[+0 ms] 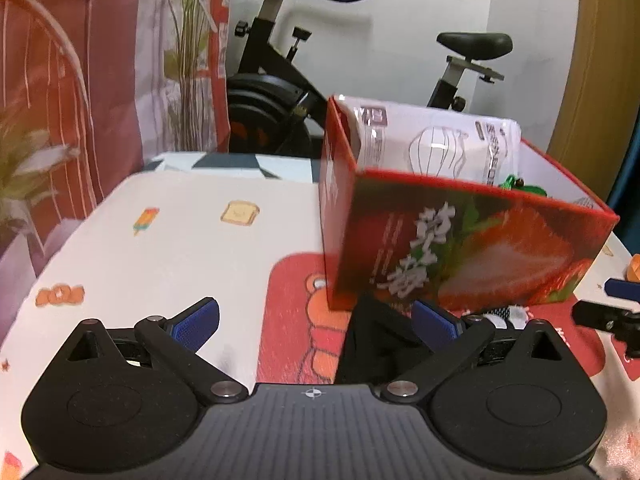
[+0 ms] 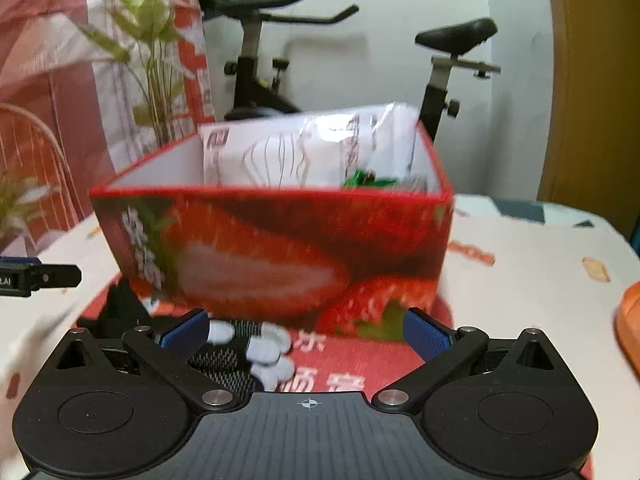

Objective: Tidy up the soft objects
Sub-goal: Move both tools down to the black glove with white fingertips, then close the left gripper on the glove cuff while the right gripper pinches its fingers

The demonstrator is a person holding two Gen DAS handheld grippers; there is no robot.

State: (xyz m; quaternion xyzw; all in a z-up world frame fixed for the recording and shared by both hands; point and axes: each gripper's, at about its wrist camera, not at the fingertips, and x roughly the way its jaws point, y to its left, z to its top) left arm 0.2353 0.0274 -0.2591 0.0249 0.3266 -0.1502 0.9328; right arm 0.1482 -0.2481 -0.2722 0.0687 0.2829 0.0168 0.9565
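Observation:
A red strawberry-print box point(image 1: 460, 248) stands on the table, also in the right wrist view point(image 2: 272, 248). Inside it stand a white plastic package point(image 1: 436, 144) point(image 2: 304, 152) and a small green item point(image 1: 520, 186) point(image 2: 368, 179). A black soft item with white dots point(image 2: 248, 348) lies on the red mat in front of the box; its black part shows in the left wrist view point(image 1: 376, 344). My left gripper point(image 1: 316, 322) is open and empty, just before the box's left corner. My right gripper point(image 2: 306, 330) is open and empty, over the dotted item.
The table has a white printed cloth point(image 1: 168, 240) and a red cartoon mat point(image 1: 296, 320). An orange object point(image 2: 630, 320) lies at the right edge. An exercise bike point(image 1: 280, 92) and a plant point(image 1: 188, 60) stand behind the table.

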